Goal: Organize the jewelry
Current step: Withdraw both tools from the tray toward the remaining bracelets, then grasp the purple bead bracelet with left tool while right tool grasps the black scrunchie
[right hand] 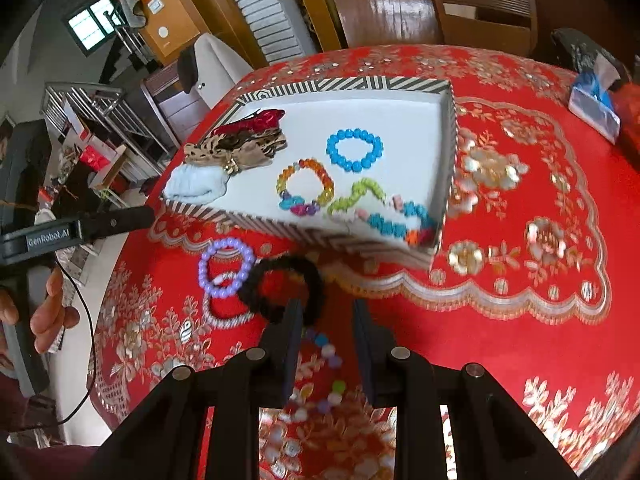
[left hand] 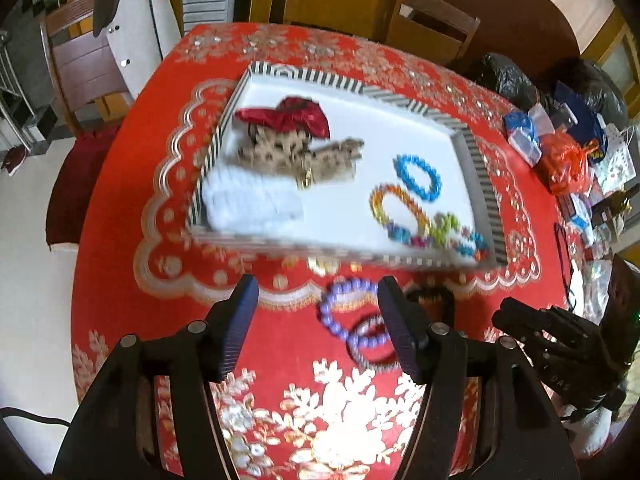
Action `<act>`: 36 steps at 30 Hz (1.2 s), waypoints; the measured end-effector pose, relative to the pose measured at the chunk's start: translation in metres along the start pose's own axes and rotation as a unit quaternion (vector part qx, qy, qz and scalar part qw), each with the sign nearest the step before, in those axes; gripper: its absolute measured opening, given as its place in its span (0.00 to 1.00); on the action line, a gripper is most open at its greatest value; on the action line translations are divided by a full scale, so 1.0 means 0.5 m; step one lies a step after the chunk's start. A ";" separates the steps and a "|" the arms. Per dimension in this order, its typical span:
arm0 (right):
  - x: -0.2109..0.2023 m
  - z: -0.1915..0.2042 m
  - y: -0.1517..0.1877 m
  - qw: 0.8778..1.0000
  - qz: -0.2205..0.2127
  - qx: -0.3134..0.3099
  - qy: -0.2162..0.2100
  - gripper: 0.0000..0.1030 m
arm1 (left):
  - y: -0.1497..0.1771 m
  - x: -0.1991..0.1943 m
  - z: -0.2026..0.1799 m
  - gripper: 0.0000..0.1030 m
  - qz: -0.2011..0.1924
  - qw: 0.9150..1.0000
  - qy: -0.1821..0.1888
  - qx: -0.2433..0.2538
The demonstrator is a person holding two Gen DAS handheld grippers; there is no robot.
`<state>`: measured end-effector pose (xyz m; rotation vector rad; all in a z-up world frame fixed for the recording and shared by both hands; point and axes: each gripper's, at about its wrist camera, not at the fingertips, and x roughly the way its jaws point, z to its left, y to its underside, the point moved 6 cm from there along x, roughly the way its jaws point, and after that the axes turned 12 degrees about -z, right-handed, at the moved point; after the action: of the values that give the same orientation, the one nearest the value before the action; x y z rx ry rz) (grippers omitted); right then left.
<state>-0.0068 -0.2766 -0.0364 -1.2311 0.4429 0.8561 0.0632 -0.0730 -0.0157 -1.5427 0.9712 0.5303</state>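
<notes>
**Left wrist view: bracelets still waiting outside the tray**

Left wrist and right wrist views both look down on a round table under a red floral tablecloth (left hand: 132, 200), with a striped-rim tray (left hand: 476, 168) in the middle. Hair scrunchies are heaped at one end of the tray: a red one (left hand: 296, 118), a leopard-print one (left hand: 296, 156) and a white one (left hand: 248, 202). At the other end lie a blue bead bracelet (right hand: 354, 150), an orange-and-multicolour one (right hand: 306, 188) and a green-and-turquoise string (right hand: 376, 210).

Sorting looks partly done. Just outside the tray's near edge, on the cloth, lie a lilac bead bracelet (right hand: 226, 268) overlapping a silvery bangle (right hand: 224, 314), a black scrunchie (right hand: 280, 292) touching them, and a pastel bead string (right hand: 324, 364).

The left gripper (left hand: 314, 326) stands released, jaws wide with nothing between them, above the lilac bracelet. The right gripper (right hand: 326, 354) has its jaws narrowly parted with the pastel string showing in the gap; motion blur hides whether the pads pinch it, so I cannot tell.

Next, I judge, the left jaws must drop over the lilac beads and close on that one strand without catching the bangle beneath, then carry it into the tray's bracelet end.
</notes>
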 end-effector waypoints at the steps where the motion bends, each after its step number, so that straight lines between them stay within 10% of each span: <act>1: -0.003 0.004 0.006 1.000 0.000 0.001 -0.002 0.23 | 0.011 -0.005 -0.003 0.60 -0.001 1.000 -0.005 0.004; 36: 0.003 0.040 0.009 1.000 0.005 0.000 0.008 0.34 | 0.092 -0.044 0.008 0.60 0.002 0.999 -0.034 0.010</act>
<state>-0.0122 -0.2572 -0.0341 -1.2367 0.4620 0.8555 0.0141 -0.0617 -0.0260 -1.4959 0.9247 0.5701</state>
